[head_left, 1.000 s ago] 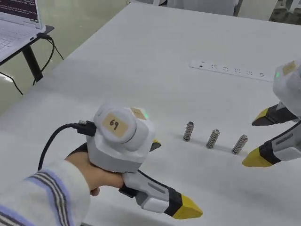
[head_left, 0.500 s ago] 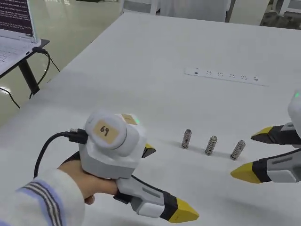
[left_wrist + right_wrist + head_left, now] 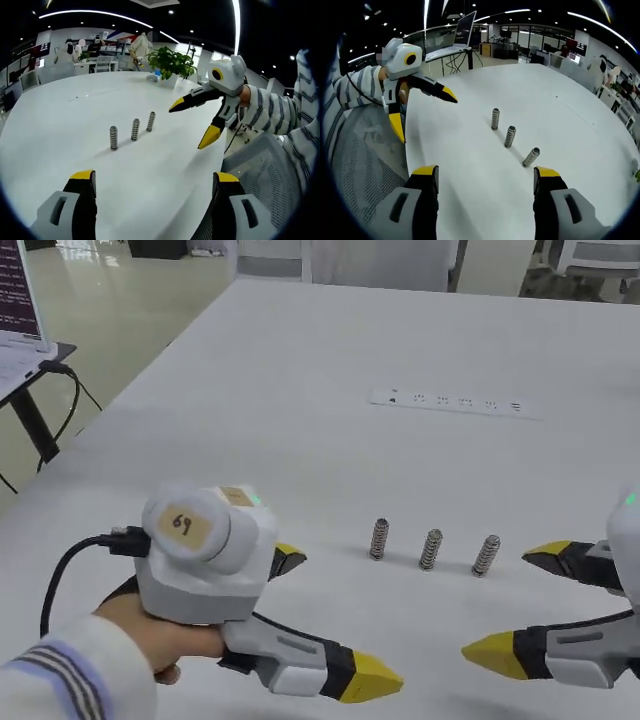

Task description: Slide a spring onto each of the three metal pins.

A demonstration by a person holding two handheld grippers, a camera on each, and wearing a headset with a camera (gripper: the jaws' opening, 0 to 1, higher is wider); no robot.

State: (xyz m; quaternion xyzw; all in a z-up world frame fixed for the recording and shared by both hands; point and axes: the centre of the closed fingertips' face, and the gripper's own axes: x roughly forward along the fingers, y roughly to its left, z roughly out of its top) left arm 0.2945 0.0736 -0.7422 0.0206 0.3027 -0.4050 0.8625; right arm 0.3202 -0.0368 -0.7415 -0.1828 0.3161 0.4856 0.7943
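**Three springs upright, both grippers empty**

The three springs stand in a short row near the middle of the counter (image 3: pixel 300 420): the left spring (image 3: pixel 379 538), the middle spring (image 3: pixel 431 549) and the right spring (image 3: pixel 486 555), close together but apart. All stand upright, the right one leaning a little. We judge that each already sits over a pin, since a loose spring would hardly stand so (the pins themselves we cannot make out inside the coils). If that is right, the task looks finished or nearly so.

The left gripper (image 3: pixel 335 620) hovers near our edge of the counter, well short of the row, jaws spread with nothing between them. The right gripper (image 3: pixel 512 602) hangs just beside the right spring without touching it, jaws likewise wide and empty. Held low, apart and pointed inward, both leave the row in plain sight from each gripper view, which suits checking the work rather than grasping.

Against a second ago the whole head view has shifted, so the camera moved; the springs keep their order and spacing. The right gripper's tips, then close by the right spring, now sit farther back toward us. A power strip (image 3: pixel 455 403) lies beyond the row.
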